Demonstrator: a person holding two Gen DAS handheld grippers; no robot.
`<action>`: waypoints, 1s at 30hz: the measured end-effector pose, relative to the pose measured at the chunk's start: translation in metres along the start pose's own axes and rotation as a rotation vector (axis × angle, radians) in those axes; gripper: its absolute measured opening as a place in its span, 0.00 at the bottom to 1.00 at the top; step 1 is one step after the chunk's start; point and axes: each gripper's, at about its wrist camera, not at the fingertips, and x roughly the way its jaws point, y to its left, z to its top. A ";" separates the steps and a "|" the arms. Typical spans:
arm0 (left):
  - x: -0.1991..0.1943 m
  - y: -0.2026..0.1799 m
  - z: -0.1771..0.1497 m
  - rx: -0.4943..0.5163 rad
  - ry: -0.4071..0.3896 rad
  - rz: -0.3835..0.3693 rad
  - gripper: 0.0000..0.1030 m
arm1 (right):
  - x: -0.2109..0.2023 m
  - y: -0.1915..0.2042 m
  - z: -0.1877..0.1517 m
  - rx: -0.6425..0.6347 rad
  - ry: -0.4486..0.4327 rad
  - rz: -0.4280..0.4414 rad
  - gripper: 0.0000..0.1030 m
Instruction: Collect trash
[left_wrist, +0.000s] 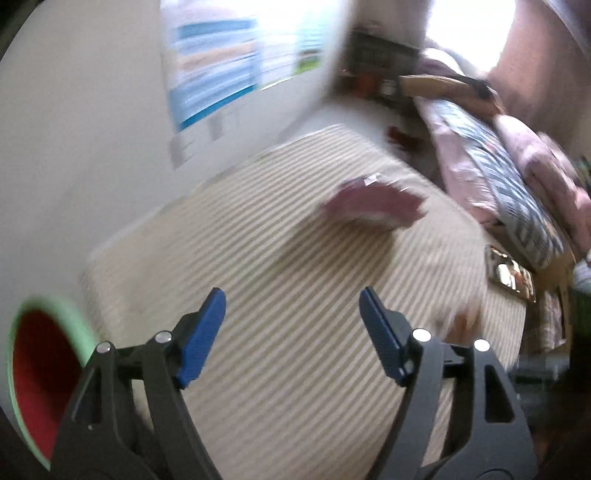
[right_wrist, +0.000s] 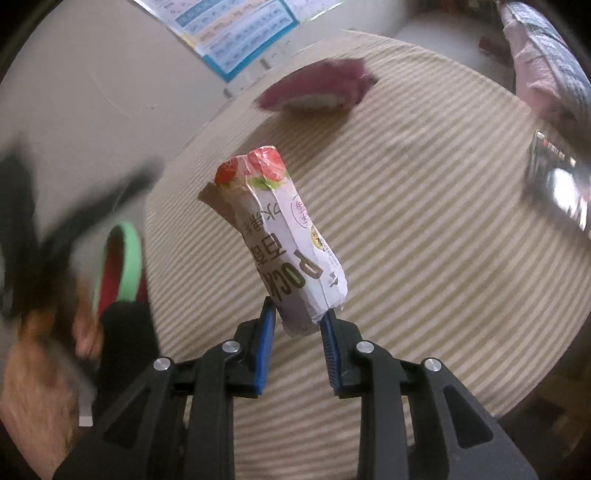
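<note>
Over a striped mat (right_wrist: 424, 229), much is smeared: in the left wrist view the wall poster (left_wrist: 214, 70), the maroon wrapper (left_wrist: 373, 205) and the bedding (left_wrist: 517, 184) at the right are all blurred, and a shiny packet (left_wrist: 511, 275) at the mat's edge is too glared to read; a small brownish smear beside my right-hand finger I cannot identify. My left gripper (left_wrist: 291, 317) hangs above the mat with its blue pads spread wide and nothing between them; a bowl (left_wrist: 40, 373) with green rim and red inside is cut off at the lower left. Only the right wrist view shows the catch: my right gripper (right_wrist: 297, 314) is clenched on the bottom end of a crumpled white snack wrapper (right_wrist: 280, 225) with strawberries printed at its top, raised clear of the mat. That view also shows a bare hand (right_wrist: 40, 354), blurred, beside the bowl (right_wrist: 123, 258). Count: two grippers, one bowl, three pieces of litter; the maroon wrapper (right_wrist: 317, 88) and shiny packet (right_wrist: 557, 181) lie well apart on the mat.
</note>
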 end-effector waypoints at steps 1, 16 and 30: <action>0.007 -0.007 0.009 0.022 -0.001 -0.010 0.70 | -0.001 0.004 -0.001 -0.017 -0.007 0.000 0.24; 0.134 -0.031 0.069 -0.030 0.190 -0.058 0.19 | 0.000 -0.016 -0.003 0.030 0.004 0.070 0.26; 0.061 0.000 0.014 -0.134 0.137 -0.096 0.00 | -0.003 -0.029 0.002 0.055 0.009 0.108 0.26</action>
